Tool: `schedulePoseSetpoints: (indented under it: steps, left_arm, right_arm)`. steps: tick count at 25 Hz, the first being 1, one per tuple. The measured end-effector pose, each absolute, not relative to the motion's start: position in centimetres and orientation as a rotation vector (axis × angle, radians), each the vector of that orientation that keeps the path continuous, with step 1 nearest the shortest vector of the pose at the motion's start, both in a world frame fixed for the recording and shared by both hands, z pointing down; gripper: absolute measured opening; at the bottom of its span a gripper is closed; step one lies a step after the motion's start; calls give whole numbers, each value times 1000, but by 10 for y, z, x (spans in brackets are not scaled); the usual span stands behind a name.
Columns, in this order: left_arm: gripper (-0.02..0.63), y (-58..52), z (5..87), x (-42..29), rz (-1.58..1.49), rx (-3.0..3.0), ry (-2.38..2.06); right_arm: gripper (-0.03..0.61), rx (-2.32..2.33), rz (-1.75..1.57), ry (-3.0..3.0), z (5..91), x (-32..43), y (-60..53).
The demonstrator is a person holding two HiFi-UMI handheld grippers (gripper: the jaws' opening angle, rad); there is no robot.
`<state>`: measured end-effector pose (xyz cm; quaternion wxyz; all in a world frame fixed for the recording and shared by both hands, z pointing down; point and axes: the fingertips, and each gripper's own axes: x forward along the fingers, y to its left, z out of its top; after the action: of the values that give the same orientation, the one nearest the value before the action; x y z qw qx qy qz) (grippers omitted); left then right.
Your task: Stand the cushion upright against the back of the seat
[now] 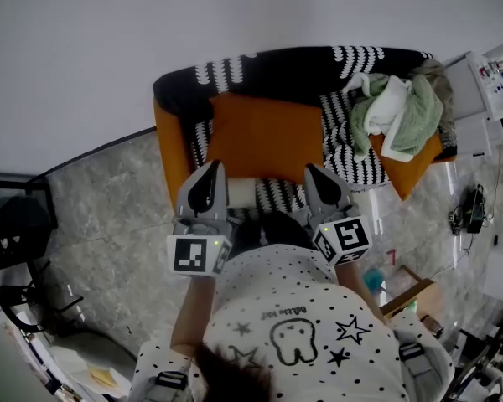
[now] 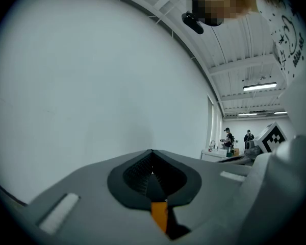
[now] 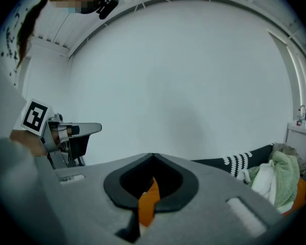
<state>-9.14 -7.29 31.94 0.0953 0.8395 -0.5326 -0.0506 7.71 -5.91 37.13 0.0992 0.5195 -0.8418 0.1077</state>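
An orange cushion (image 1: 268, 136) lies over the seat of a sofa (image 1: 293, 61) that has a black-and-white striped cover. Its far edge is near the backrest; whether it touches I cannot tell. My left gripper (image 1: 208, 172) is shut on the cushion's near left edge, my right gripper (image 1: 320, 178) on its near right edge. In the left gripper view a strip of orange cushion (image 2: 159, 216) shows between the closed jaws of the left gripper (image 2: 152, 154). The right gripper view shows the same cushion fabric (image 3: 148, 203) pinched in the right gripper (image 3: 153, 157).
A heap of green and white cloth (image 1: 398, 111) fills the sofa's right end, with another orange cushion (image 1: 415, 170) under it. White furniture (image 1: 490, 99) stands at the right and a cardboard box (image 1: 411, 291) on the tiled floor (image 1: 109, 224). A white wall is behind.
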Motion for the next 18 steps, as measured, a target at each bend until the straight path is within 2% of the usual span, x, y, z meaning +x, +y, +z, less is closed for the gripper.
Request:
schedulePoseSetpoints:
  steps: [18]
  left_arm:
    - [-5,-104,314,-85,-158,2347,-1831]
  right_arm:
    - [-5,1298,298,-2640,372,83,-125]
